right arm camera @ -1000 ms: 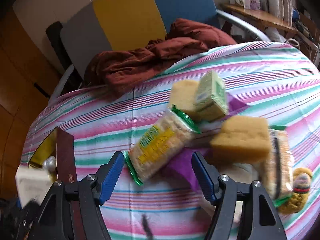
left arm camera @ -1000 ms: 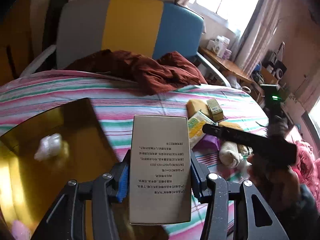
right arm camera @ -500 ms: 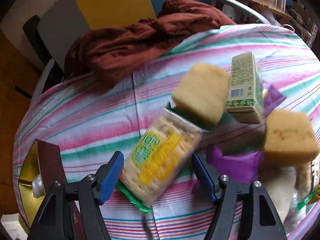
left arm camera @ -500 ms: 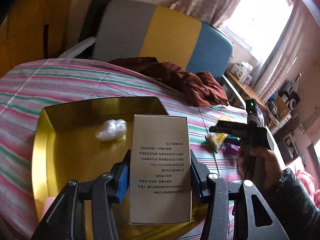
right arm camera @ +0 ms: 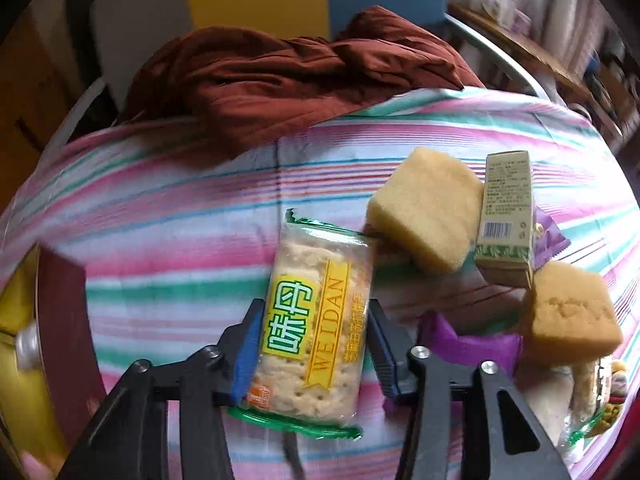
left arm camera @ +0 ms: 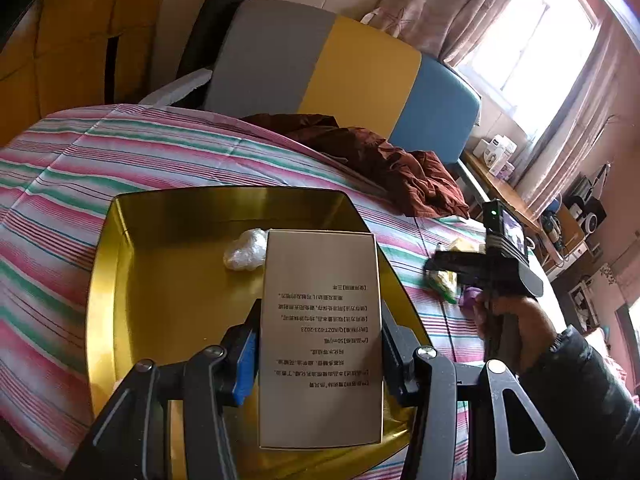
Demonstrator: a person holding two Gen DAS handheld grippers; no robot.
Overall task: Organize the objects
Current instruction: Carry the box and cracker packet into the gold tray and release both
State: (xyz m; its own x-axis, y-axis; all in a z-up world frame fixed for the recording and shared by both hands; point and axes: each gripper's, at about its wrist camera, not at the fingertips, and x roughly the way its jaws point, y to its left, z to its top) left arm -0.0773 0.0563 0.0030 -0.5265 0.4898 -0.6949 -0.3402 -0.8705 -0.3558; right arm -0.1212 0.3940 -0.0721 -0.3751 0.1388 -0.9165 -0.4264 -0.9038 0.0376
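A clear-wrapped packet of pale crackers with a yellow-and-green label lies on the striped pink, green and white cloth covering the surface. The right tool now has it squarely between its blue-padded jaws, which are closing; the pads sit at the packet's edges. A second ago the same jaws stood wide, with the packet lying askew ahead of them. That suggests the pickup of the crackers is under way.

The left tool keeps a firm hold on a tall grey-beige cardboard box printed with small dark text, pads pressed against both long sides. The box now hangs over the shallow gold metal tray, where a second ago that view looked mostly across the cloth and the heap of goods. A crumpled wad of white plastic lies in the tray beside the box's top edge. The box is probably about to be set down there.

Beside the crackers rest two yellow sponge-cake blocks, a small green carton and a purple wrapper. A rust-brown garment is heaped at the surface's far edge.
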